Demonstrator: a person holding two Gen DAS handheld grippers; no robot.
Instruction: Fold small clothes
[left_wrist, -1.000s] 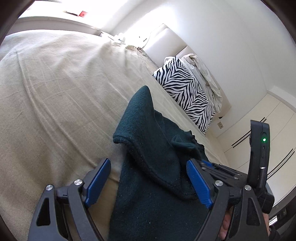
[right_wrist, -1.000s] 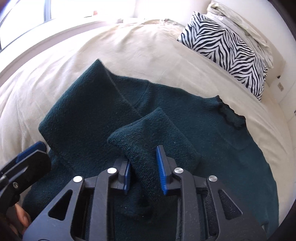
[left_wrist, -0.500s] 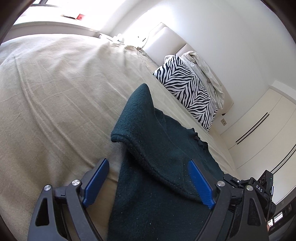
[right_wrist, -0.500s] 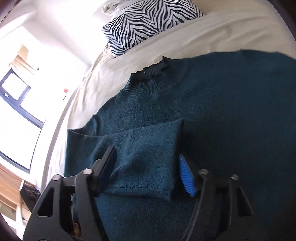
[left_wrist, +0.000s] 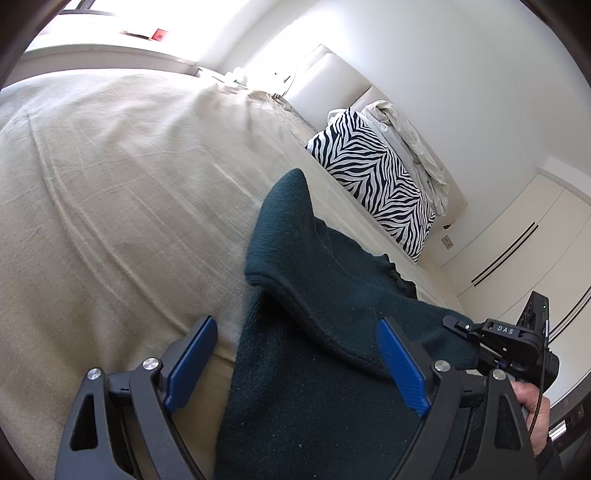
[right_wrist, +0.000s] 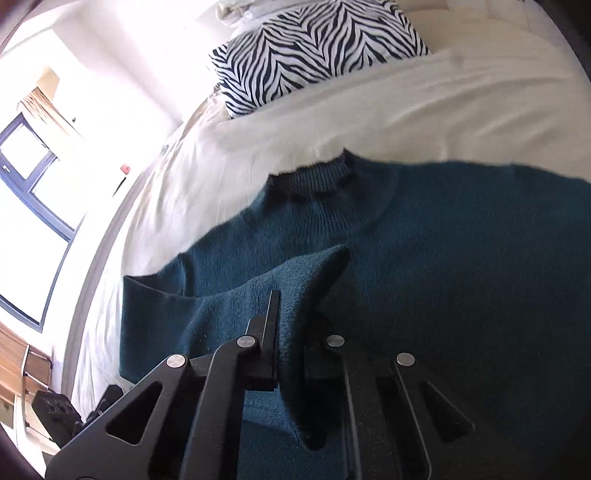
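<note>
A dark teal knit sweater (right_wrist: 424, 236) lies spread on the bed, its ribbed collar (right_wrist: 314, 179) toward the pillows. One sleeve (right_wrist: 258, 291) is folded across the body. My right gripper (right_wrist: 291, 332) is shut on the sleeve's cuff end, pinching the fabric into a ridge. In the left wrist view the sweater (left_wrist: 314, 387) lies between the blue pads of my left gripper (left_wrist: 295, 365), which is open and holds nothing. The right gripper's body (left_wrist: 517, 343) shows at the lower right there.
The beige bedspread (left_wrist: 110, 184) stretches left and far. A zebra-print pillow (left_wrist: 373, 177) and a crumpled white pillow (left_wrist: 406, 140) lean on the headboard. A window (right_wrist: 26, 184) is on the far side of the bed. Wardrobe doors (left_wrist: 517, 243) stand at the right.
My right gripper swung round toward the collar, opened over the folded sleeve, then shut on its cuff end and lifted it slightly. The left gripper stayed open and barely moved.
</note>
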